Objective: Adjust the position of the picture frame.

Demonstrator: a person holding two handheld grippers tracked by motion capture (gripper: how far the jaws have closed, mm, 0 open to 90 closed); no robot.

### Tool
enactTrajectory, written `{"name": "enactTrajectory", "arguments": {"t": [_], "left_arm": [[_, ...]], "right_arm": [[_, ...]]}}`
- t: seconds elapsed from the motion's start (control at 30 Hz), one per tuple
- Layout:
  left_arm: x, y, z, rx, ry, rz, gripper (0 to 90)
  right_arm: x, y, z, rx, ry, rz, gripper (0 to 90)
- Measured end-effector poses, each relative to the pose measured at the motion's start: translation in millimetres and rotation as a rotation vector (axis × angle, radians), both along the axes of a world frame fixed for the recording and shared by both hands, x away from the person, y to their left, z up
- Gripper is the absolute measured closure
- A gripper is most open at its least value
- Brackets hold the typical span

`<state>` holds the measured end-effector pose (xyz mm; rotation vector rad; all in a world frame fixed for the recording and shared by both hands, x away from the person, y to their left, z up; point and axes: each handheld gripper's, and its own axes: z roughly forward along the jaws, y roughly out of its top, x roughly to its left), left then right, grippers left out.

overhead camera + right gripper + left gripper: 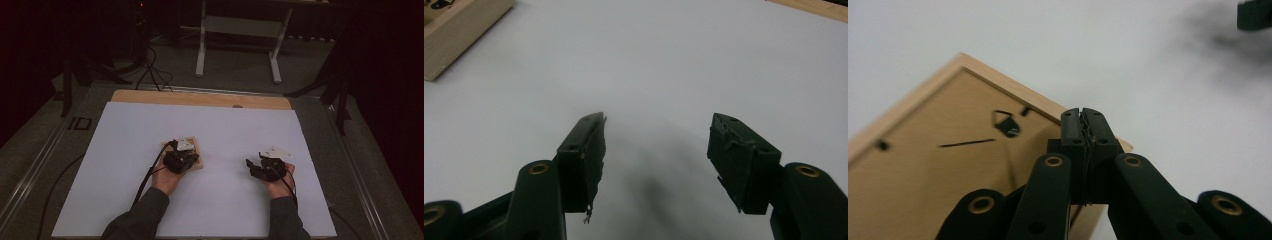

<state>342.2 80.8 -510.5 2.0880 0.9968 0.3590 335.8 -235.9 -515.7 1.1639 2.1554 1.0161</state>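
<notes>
Zero readable labels on the frame (pixel 948 165), whose lower part is cut off. Left gripper (pixel 1082 116) pinched together over it, holding nothing; right gripper (pixel 656 145) spread wide, empty.

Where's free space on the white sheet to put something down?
Free: the white sheet left of the wooden frame; the strip between the frame and the sheet's far edge; the gap between the frame and the right gripper, whose jaws stand open over bare sheet. Crowded: at the frame, where the shut left gripper sits.
</notes>
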Motion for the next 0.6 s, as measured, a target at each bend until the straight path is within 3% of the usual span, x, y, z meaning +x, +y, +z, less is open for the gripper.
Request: {"name": "enactTrajectory", "arguments": {"t": [0.2,0.33,0.6], "left_arm": [[-1.9,21.4,16.3,-0.025,-0.047,0.051,88.0],[-4.6,47.1,26.8,-0.038,-0.081,0.111,88.1],[0.8,77.2,20.1,0.010,-0.062,0.199,89.1]], "right_arm": [[-1.4,4.0,0.7,0.001,-0.006,0.010,40.4],[-1.8,5.9,0.8,0.001,-0.009,0.014,40.5],[-2.2,8.1,0.1,-0.011,-0.010,0.022,41.1]]}}
